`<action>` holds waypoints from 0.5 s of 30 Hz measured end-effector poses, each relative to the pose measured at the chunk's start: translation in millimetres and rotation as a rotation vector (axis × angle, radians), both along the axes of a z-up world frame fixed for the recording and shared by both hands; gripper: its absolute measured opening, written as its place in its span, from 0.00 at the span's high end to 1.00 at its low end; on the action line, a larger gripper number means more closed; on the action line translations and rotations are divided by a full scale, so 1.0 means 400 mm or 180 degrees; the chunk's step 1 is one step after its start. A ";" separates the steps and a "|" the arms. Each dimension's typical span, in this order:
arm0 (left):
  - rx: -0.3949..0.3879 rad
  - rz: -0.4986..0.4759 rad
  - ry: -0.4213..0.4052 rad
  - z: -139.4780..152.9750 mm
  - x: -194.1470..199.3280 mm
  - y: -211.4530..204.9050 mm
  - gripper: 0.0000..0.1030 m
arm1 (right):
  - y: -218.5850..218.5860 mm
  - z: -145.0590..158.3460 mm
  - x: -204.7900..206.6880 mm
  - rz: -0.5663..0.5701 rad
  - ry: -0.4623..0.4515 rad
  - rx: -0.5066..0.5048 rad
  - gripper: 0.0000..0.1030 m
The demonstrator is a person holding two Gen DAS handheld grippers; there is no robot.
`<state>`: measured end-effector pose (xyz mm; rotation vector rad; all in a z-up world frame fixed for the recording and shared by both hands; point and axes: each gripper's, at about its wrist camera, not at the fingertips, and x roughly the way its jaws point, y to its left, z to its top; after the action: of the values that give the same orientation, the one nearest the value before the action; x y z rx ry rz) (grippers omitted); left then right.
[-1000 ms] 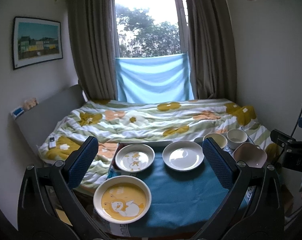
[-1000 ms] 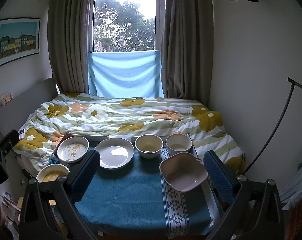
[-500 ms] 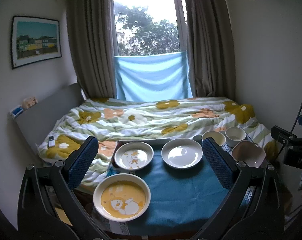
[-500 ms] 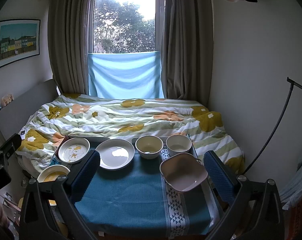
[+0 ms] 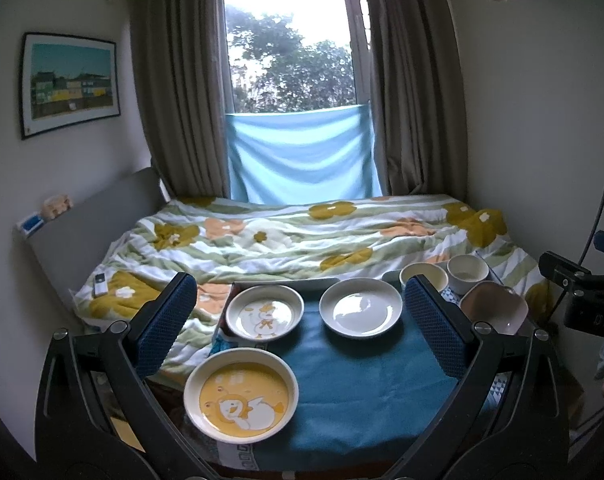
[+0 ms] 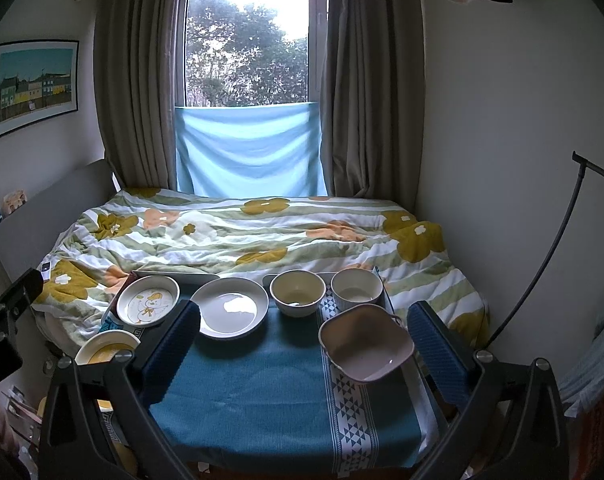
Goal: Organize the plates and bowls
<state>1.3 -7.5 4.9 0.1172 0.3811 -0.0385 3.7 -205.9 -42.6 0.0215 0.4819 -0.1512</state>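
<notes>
- Above the near edge of the table [image 6: 270, 392], the left gripper [image 5: 298, 332] and right gripper [image 6: 304, 356] each hang with jaws spread wide, holding and touching nothing.
- On the teal cloth: 3 plates lie singly, namely the yellow plate [image 5: 241, 395], duck plate [image 5: 265, 312] and white plate [image 5: 361, 307].
- Right of these: 2 round bowls [image 6: 298, 293] side by side, pink square bowl [image 6: 367, 342] just in front.
- Assessment: nothing stacked; all sorting remains.

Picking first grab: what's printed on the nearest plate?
A white duck on yellow plate; clearest in left wrist view.
</notes>
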 end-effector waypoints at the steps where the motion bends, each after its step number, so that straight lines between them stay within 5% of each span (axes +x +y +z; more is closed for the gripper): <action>1: -0.0003 -0.0013 0.0000 0.003 0.003 0.003 0.00 | 0.000 0.000 0.000 0.0000 0.0001 -0.0001 0.00; 15: 0.0001 -0.0038 -0.0002 0.010 0.014 -0.004 0.00 | -0.009 0.012 -0.008 -0.0035 -0.0035 -0.0007 0.00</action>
<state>7.0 -9.0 8.7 0.1200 0.3797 -0.0503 0.6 -209.5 -37.6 0.0229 0.4706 -0.1623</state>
